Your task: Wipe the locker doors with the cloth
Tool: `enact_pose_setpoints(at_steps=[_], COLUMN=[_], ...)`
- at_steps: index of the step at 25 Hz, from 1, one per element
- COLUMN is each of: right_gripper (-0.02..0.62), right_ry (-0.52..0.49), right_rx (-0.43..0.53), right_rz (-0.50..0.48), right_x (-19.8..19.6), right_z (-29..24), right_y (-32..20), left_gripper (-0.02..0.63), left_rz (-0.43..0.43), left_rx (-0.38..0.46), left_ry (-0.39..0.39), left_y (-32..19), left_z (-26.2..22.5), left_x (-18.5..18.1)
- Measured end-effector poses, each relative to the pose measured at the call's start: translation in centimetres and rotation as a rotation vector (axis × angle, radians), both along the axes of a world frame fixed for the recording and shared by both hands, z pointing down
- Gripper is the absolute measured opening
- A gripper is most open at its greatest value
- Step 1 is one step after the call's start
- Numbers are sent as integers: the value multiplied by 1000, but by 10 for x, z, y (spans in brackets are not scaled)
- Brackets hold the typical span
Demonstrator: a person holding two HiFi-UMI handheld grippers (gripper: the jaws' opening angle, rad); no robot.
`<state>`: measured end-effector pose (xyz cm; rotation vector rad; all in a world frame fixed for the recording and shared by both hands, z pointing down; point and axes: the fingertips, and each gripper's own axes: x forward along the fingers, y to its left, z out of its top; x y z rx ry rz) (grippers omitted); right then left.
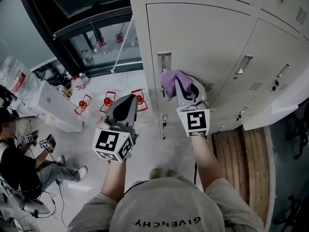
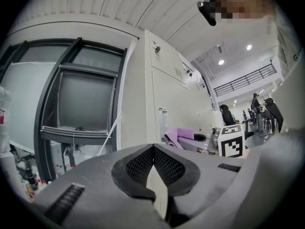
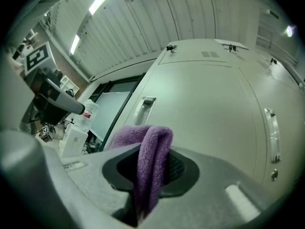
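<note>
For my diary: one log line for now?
right gripper: shut on cloth | cloth: near locker door | left gripper: shut, empty

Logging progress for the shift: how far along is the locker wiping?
Done: the purple cloth is clamped in the right gripper. In hand: it is held at a locker door, beside the handle; contact is unclear. The left gripper is shut, empty. Left: seemingly all the wiping.

Bright, even light falls from ceiling lamps [image 2: 221, 61], leaving soft shadows. Both gripper views bend toward dark round edges, and the left gripper [image 2: 153, 151] looks blurred.
</note>
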<state>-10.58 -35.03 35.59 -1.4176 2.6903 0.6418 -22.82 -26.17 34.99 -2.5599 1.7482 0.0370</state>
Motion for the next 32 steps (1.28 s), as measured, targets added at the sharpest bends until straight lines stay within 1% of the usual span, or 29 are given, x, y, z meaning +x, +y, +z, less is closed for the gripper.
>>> enact_pose_setpoints(at_steps=[5, 15, 21, 24, 27, 29, 32], right_gripper=[69, 70, 71, 69, 63, 61, 61], right_ry=[-25, -61, -66, -95, -161, -174, -155], right_rx=[-15, -37, -59, -72, -74, -67, -79], right_rz=[58, 226, 288, 314, 310, 267, 186], right_x=[38, 129, 165, 175, 175, 162, 126], right_z=[2, 6, 11, 12, 13, 17, 29], right_y=[-9, -29, -37, -39, -34, -26, -16], left_gripper=[-2, -2, -2, -2, -2, -2, -2], left_rz=[12, 34, 36, 35, 33, 29, 21], left_rx=[-6, -13, -15, -16, -19, -22, -25], left_ry=[-4, -10, -15, -17, -16, -15, -13], left_y=[-2, -3, -1, 0, 2, 3, 5], left_z=[2, 4, 6, 6, 8, 9, 10], left_x=[8, 20, 24, 24, 23, 21, 16])
